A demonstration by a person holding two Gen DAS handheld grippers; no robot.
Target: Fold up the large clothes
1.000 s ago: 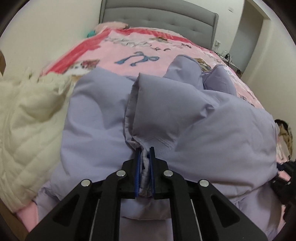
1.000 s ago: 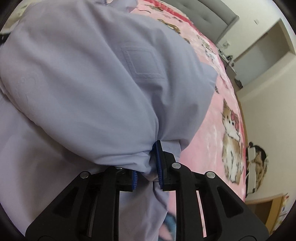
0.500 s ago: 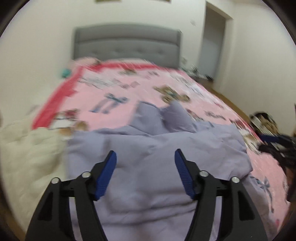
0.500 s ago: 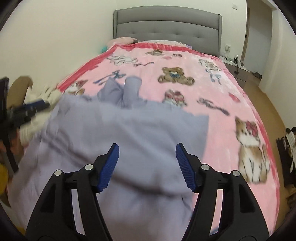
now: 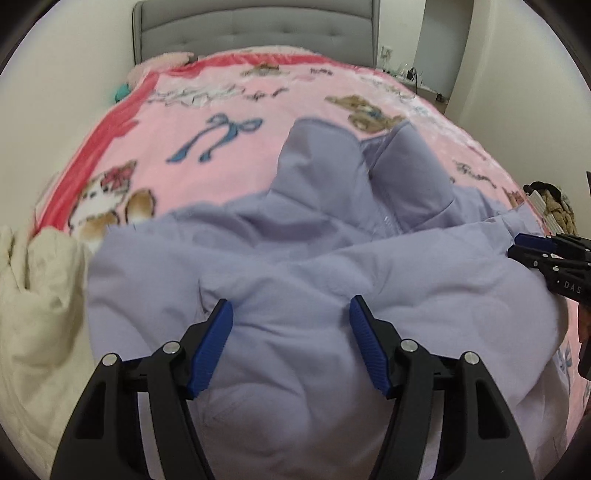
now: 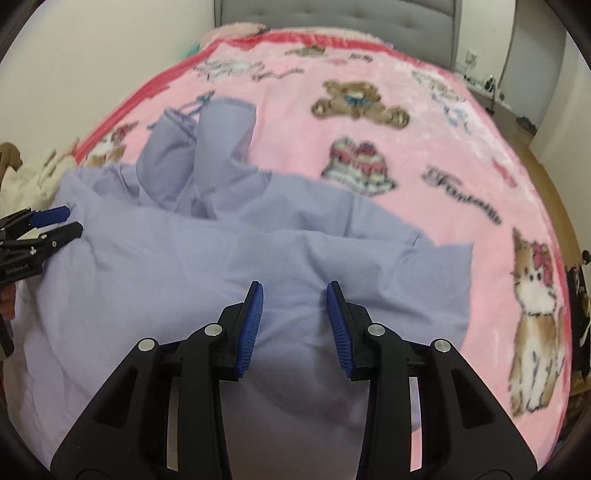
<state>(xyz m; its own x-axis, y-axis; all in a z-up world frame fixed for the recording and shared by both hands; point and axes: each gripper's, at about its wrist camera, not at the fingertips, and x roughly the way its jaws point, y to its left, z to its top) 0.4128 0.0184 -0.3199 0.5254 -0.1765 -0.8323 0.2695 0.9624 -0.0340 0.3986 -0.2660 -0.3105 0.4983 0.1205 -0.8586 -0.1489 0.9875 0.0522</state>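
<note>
A large lilac padded jacket [image 5: 303,280] lies folded on the pink printed blanket, its collar and sleeves pointing toward the headboard; it also shows in the right wrist view [image 6: 207,251]. My left gripper [image 5: 291,317] is open and empty, its blue pads just above the jacket's near part. My right gripper [image 6: 294,302] is open and empty over the jacket's right side, jaws a little narrower. The right gripper shows at the right edge of the left wrist view [image 5: 546,251], and the left gripper at the left edge of the right wrist view [image 6: 40,229].
A pink blanket [image 6: 424,122] with bears and cats covers the bed. A cream quilted garment [image 5: 33,295] lies at the jacket's left. A grey headboard [image 5: 255,26] stands at the far end. The floor and small items lie to the right [image 6: 524,122].
Both grippers let go of the lilac jacket and opened. The jacket dropped flat onto the bed. Both grippers now sit lower and closer over it than half a second ago.
</note>
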